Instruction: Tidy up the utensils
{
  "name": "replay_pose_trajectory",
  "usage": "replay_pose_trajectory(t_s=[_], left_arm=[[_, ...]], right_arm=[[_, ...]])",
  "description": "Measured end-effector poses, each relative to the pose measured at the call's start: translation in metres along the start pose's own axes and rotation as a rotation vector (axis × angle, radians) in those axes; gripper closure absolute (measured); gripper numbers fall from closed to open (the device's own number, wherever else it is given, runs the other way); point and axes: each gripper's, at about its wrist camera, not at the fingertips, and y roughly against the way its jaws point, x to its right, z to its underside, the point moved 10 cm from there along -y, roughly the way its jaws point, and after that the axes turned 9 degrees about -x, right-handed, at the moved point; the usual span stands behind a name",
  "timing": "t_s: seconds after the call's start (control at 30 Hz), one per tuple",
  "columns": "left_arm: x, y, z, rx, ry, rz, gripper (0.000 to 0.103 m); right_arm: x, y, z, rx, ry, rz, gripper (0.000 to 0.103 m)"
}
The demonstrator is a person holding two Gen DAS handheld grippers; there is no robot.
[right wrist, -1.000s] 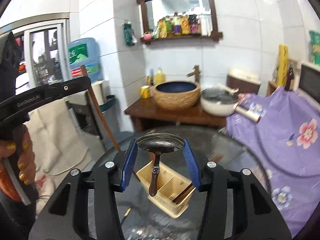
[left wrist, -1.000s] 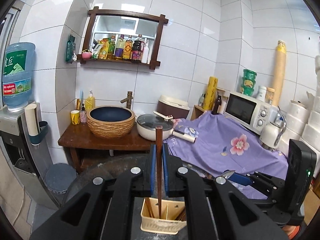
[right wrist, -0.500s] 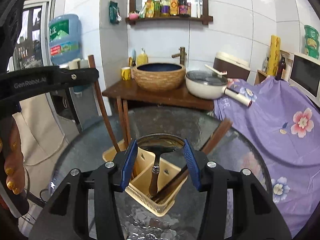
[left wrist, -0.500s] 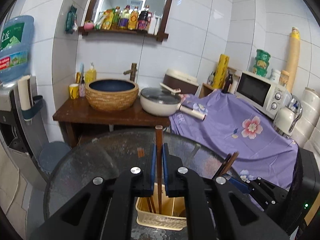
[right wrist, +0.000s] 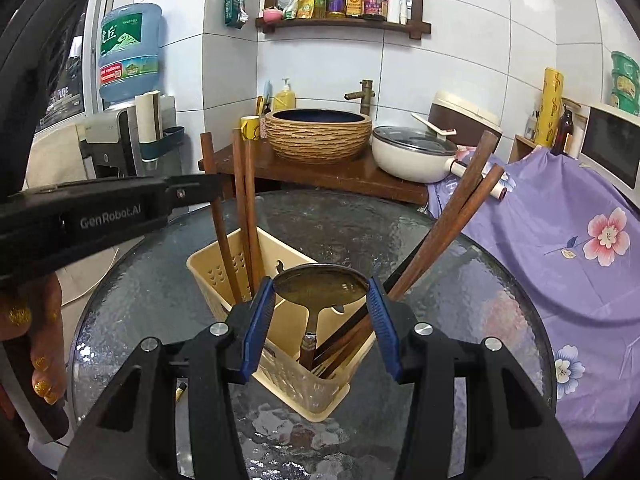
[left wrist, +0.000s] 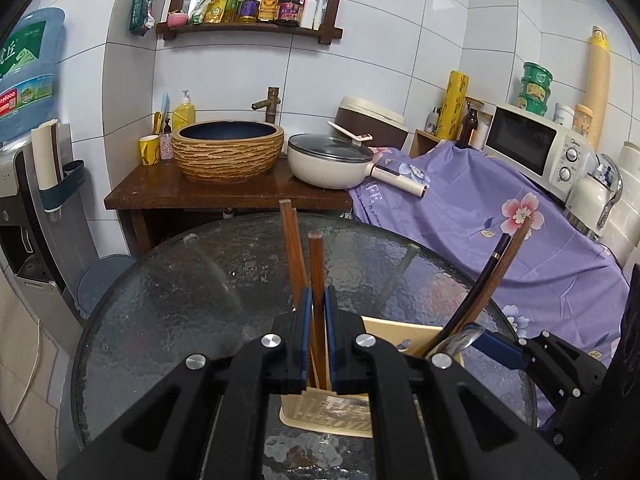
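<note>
A cream plastic utensil caddy (right wrist: 280, 312) stands on the round textured-glass table (right wrist: 460, 280). Over it, the left gripper (left wrist: 319, 332) clamps one brown wooden chopstick (left wrist: 318, 280) upright; the right gripper (right wrist: 320, 304) grips a wooden-handled metal spoon (right wrist: 320, 290) by its bowl, handle down inside the caddy.

White tiled walls (left wrist: 400, 60) rose behind my round glass table (left wrist: 200, 288); a wooden washstand (left wrist: 224, 196) stood centre frame, a shelf (left wrist: 248, 28) at the top.
</note>
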Motion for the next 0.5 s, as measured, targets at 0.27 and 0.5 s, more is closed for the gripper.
replay_pose_trajectory(t_s=[0.27,0.5], left_arm=[[-0.009,0.036,0.006,0.086,0.019,-0.002,0.031],[-0.037,0.05,0.066,0.044,0.023,-0.079,0.016]], right_arm=[[-0.003,0.038,0.003,0.116,0.021,0.014,0.032],[-0.027,0.062,0.056,0.077,0.024,-0.011,0.03]])
